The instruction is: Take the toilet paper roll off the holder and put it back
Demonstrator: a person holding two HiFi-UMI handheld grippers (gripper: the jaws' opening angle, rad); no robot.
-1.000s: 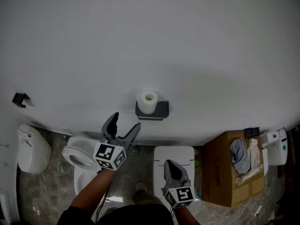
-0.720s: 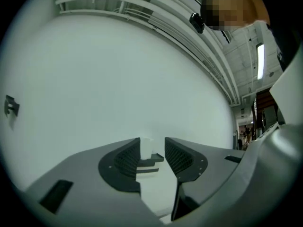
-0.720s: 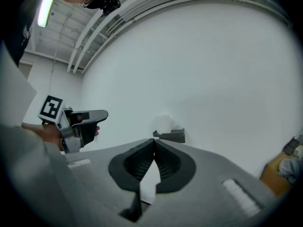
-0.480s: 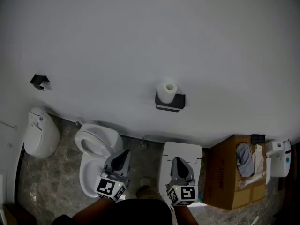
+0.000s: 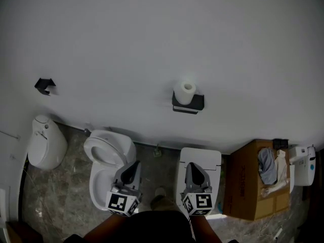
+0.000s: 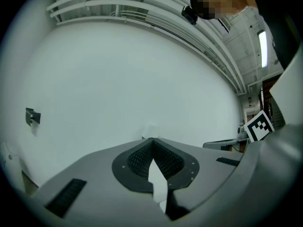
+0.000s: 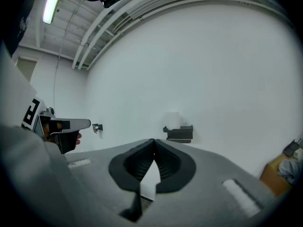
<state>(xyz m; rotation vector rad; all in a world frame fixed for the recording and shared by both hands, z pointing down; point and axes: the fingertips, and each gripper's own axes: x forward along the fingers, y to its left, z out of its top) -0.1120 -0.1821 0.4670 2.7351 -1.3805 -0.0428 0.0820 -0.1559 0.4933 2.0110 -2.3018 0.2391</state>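
Note:
A white toilet paper roll [image 5: 185,91] stands upright on a black holder [image 5: 188,104] fixed to the white wall. The right gripper view shows the roll [image 7: 174,118] and holder [image 7: 180,133] straight ahead, well beyond the jaws. My left gripper [image 5: 132,170] is low in the head view, far back from the wall. Its jaws have just been closing and now meet with nothing between them [image 6: 151,139]. My right gripper [image 5: 194,168] is beside it, also shut and empty [image 7: 154,140]. Neither gripper touches the roll.
A white toilet [image 5: 106,151] lies below the left gripper, a second white fixture [image 5: 200,158] below the right one. An open cardboard box [image 5: 248,186] stands at right, a white urinal-like unit [image 5: 45,142] at left. A small black hook [image 5: 45,85] is on the wall.
The left gripper went from wide open near the wall to shut and pulled back toward me. The right gripper also drew back a little. The roll stays on the holder.

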